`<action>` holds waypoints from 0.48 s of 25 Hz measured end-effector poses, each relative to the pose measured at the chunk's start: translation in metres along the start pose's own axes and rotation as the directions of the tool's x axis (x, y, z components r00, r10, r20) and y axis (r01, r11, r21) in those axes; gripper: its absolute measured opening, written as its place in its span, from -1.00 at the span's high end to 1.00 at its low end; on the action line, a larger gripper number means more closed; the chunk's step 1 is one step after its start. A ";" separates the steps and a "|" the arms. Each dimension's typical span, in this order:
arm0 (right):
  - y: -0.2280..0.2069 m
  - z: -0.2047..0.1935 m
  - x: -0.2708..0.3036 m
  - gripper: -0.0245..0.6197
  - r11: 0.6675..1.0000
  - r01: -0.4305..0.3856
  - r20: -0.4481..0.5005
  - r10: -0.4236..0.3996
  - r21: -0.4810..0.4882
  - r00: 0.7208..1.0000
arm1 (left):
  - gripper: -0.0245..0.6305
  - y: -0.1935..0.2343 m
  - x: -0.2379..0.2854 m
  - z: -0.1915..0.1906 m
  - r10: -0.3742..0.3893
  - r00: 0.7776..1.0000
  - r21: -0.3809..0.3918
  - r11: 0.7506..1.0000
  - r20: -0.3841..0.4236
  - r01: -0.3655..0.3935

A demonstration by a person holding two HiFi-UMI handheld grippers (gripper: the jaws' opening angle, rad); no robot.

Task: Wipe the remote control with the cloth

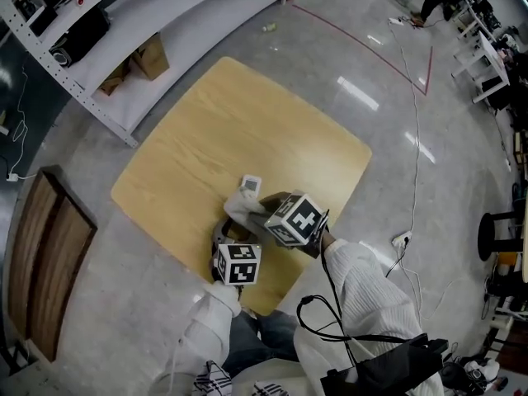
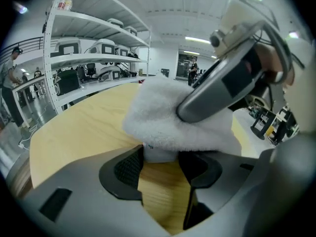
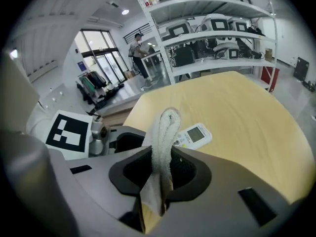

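A white remote control [image 1: 250, 185] lies near the middle of the light wooden table [image 1: 190, 139], which has rounded corners. The remote's far end, with the small display, is bare. Its near part is covered by a white terry cloth [image 2: 163, 117] draped across it, so the buttons there are out of sight.

The left gripper [image 2: 161, 162] comes in from the near side. Its two jaws are closed against the sides of the remote's near end, just under the cloth's edge. The right gripper [image 3: 162, 166] reaches in from the right, its jaws squeezed onto a fold of the cloth that stands up between them. Its grey body lies over the top of the cloth and blocks the left gripper view towards the far right of the table. Whether the cloth is pressed flat onto the remote beneath it is hard to tell.

To the far left stands white metal shelving [image 1: 165, 40] with brown cardboard boxes [image 1: 140, 60] on its lowest board and a black device [image 1: 80, 35] one board up. A dark wooden panel [image 1: 45, 262] lies on the grey polished floor [image 1: 346, 81] at the left. Right of the table, a white power strip [image 1: 402, 239] sits on the floor with its cable trailing far. A black stool [image 1: 495, 233] stands at the right edge.
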State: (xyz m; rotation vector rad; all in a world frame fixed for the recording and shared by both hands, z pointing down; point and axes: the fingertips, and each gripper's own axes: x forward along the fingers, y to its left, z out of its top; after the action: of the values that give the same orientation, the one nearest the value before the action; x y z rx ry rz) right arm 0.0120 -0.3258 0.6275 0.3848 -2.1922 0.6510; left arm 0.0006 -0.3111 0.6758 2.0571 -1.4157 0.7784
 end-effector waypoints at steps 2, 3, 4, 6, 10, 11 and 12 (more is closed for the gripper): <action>-0.008 -0.001 0.000 0.65 0.999 0.036 -0.021 -0.035 0.010 0.999 | 0.23 -0.003 -0.003 0.000 -0.002 1.000 -0.002 1.000 -0.001 0.002; -0.012 -0.001 0.001 0.65 0.999 0.048 -0.027 -0.047 0.024 0.999 | 0.23 -0.004 -0.004 0.001 -0.003 1.000 -0.002 1.000 -0.001 0.003; -0.016 0.000 0.000 0.65 0.997 0.061 -0.031 -0.060 0.045 0.998 | 0.23 -0.004 -0.005 0.001 -0.002 1.000 -0.002 1.000 -0.001 0.002; -0.022 0.005 -0.006 0.65 0.992 0.089 -0.030 -0.087 0.092 0.996 | 0.23 -0.004 -0.006 0.001 -0.002 1.000 -0.002 1.000 -0.001 0.002; -0.032 0.006 -0.012 0.65 0.982 0.141 -0.015 -0.140 0.129 0.990 | 0.23 -0.005 -0.008 0.000 -0.002 1.000 0.001 1.000 0.000 0.002; -0.036 0.007 -0.013 0.65 0.977 0.159 -0.010 -0.159 0.140 0.987 | 0.23 -0.004 -0.008 0.000 -0.001 1.000 0.002 1.000 0.000 0.001; -0.041 0.008 -0.015 0.65 0.971 0.180 -0.004 -0.181 0.156 0.983 | 0.23 -0.003 -0.009 0.000 0.000 1.000 0.002 1.000 0.001 0.000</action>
State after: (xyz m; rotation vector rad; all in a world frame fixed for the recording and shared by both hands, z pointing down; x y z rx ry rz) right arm 0.0359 -0.3635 0.6250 0.6620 -2.0917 0.7217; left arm 0.0010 -0.3041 0.6696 2.0595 -1.4162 0.7795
